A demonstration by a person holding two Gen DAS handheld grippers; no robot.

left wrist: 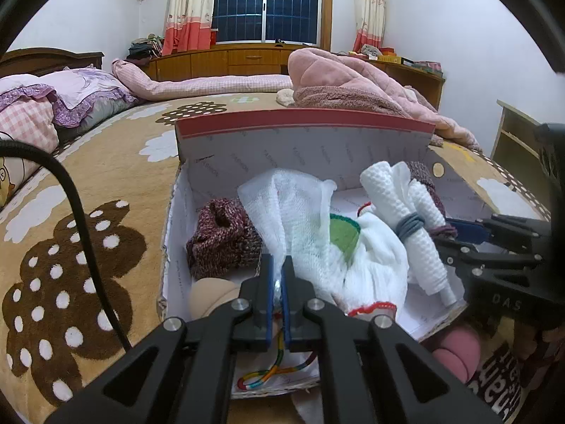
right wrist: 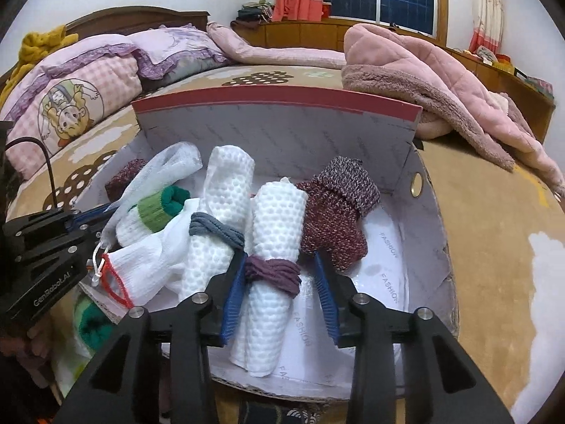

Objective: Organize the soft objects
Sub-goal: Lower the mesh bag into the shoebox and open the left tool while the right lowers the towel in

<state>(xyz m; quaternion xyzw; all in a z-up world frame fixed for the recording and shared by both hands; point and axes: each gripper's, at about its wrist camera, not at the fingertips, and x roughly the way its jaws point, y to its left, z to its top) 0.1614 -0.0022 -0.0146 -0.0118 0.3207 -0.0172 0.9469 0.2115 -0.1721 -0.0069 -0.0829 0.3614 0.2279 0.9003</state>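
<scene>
Two rolled white waffle towels lie side by side in the cardboard box (right wrist: 416, 148) on the bed. My right gripper (right wrist: 282, 282) has its blue pads spread apart on either side of the nearer towel roll (right wrist: 275, 247), the one bound with a purple hair tie (right wrist: 272, 272); I cannot tell whether the pads touch the cloth. Just to its left lies the other towel roll (right wrist: 215, 226), bound with a grey hair tie (right wrist: 215, 231). A maroon knit piece (right wrist: 335, 212) rests against the nearer roll's right side.

My left gripper (left wrist: 279, 286) has its jaws pinched together on the edge of a white mesh bag (left wrist: 293, 212), which rises in a loose fold over the box's middle. A green-cuffed sock (right wrist: 159, 208) shows through the mesh. Behind the bag on the left sits a second maroon knit piece (left wrist: 219, 240), and a beige round pad (left wrist: 212, 296) lies in the near left corner. A striped cord loop (left wrist: 268, 374) lies on the box floor under my left gripper. A pink fleece garment (right wrist: 423, 70) is heaped on the bed beyond the box.
</scene>
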